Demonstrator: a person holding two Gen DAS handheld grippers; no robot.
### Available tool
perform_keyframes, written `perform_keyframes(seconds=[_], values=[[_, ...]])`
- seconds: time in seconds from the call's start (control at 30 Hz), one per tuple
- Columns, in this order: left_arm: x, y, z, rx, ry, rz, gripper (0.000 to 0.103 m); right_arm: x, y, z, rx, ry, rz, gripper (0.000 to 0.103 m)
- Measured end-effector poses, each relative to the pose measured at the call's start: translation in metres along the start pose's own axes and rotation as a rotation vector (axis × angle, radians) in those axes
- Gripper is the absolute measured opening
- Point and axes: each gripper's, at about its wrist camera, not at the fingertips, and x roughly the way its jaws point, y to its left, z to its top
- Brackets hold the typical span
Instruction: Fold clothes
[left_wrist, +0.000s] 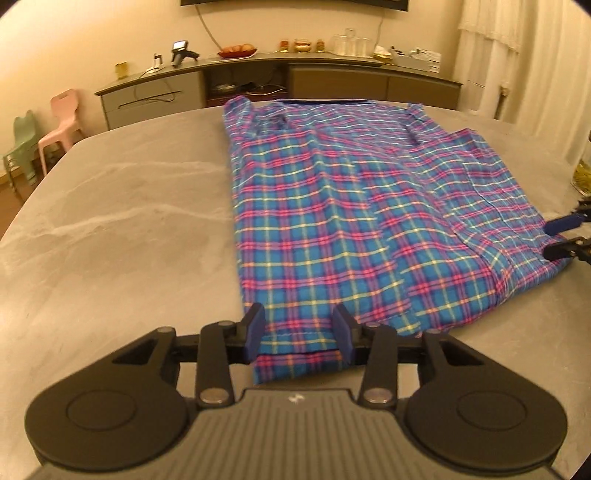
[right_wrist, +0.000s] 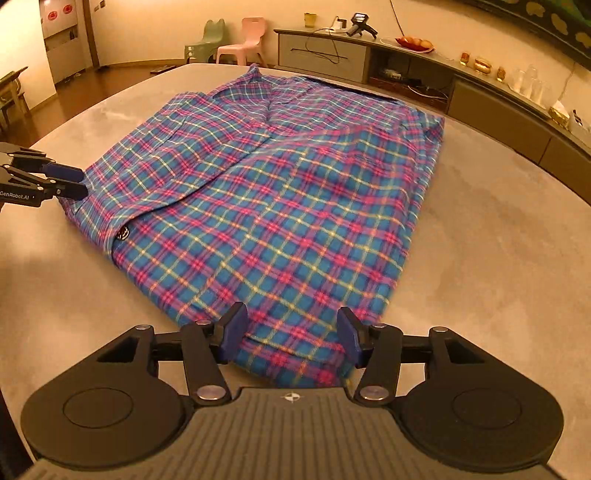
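Left wrist view
Hidden or cut off: the near hem of the plaid shirt runs under the left gripper and is lost behind its body; whether the hem touches either pad cannot be told. The far collar edge is blurred. A glass jar right of the shirt is cut by the frame edge.
Shirt place: lying flat and partly folded on the grey marble table, side panels laid inward over its middle.
Left gripper pose: low over the shirt's near hem, pointing along the shirt toward the collar, released, both blue pads spread with plaid cloth showing between them.
Right gripper: only its two blue fingertips enter at the shirt's right edge; they sit one above the other with a narrow gap, right at the cloth.
Behind the shirt: a long sideboard, a pink chair and a green chair off to its left.

Right wrist view
Hidden or cut off: the shirt corner nearest this gripper disappears under its body; a dark button shows at a fold on the shirt's left side.
Right gripper pose: low at the shirt's near corner, unclenched, pads wide apart on either side of the hem.
Left gripper: at the shirt's left edge, fingertips apart, its body cut off by the frame.
Table: bare marble right of the shirt.
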Motion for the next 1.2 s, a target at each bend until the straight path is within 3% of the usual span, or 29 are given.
perform_keyframes(seconds=[0.27, 0.33, 0.47, 0.6, 0.77, 0.8, 0.87, 1.0, 1.07, 1.1, 1.13, 1.17, 1.2], values=[[-0.008, 0.004, -0.006, -0.024, -0.009, 0.056, 0.044, -0.016, -0.026, -0.016, 0.076, 0.014, -0.105, 0.058], [-0.011, 0.001, -0.007, -0.023, -0.016, 0.068, 0.042, -0.025, -0.021, -0.019, 0.068, -0.018, -0.147, 0.058], [-0.027, -0.003, -0.011, -0.061, -0.037, 0.059, 0.039, -0.045, 0.008, -0.028, 0.007, -0.100, -0.113, 0.060], [-0.044, -0.001, -0.014, -0.160, -0.038, 0.001, 0.040, -0.044, 0.042, -0.038, -0.107, -0.128, -0.134, 0.072], [-0.048, 0.001, -0.024, -0.324, 0.030, -0.143, 0.052, -0.017, 0.077, -0.044, -0.365, -0.147, -0.310, 0.080], [-0.045, 0.000, -0.026, -0.352, 0.052, -0.172, 0.055, -0.012, 0.083, -0.045, -0.410, -0.156, -0.342, 0.086], [-0.037, -0.001, -0.028, -0.395, 0.088, -0.212, 0.057, -0.006, 0.091, -0.043, -0.454, -0.175, -0.369, 0.086], [-0.026, 0.006, -0.020, -0.494, 0.070, -0.224, 0.061, 0.003, 0.097, -0.033, -0.465, -0.195, -0.380, 0.087], [-0.020, 0.014, -0.017, -0.577, 0.053, -0.233, 0.062, 0.006, 0.089, -0.023, -0.384, -0.176, -0.333, 0.082], [-0.017, 0.018, -0.016, -0.621, 0.044, -0.236, 0.061, 0.007, 0.084, -0.018, -0.336, -0.163, -0.298, 0.070], [-0.014, 0.021, -0.014, -0.654, 0.042, -0.243, 0.058, 0.008, 0.079, -0.013, -0.294, -0.150, -0.257, 0.046], [-0.011, 0.023, -0.013, -0.685, 0.041, -0.251, 0.041, 0.010, 0.076, -0.010, -0.268, -0.136, -0.236, 0.033], [-0.010, 0.021, -0.011, -0.674, 0.037, -0.253, 0.002, 0.012, 0.075, -0.008, -0.270, -0.128, -0.246, 0.019]])
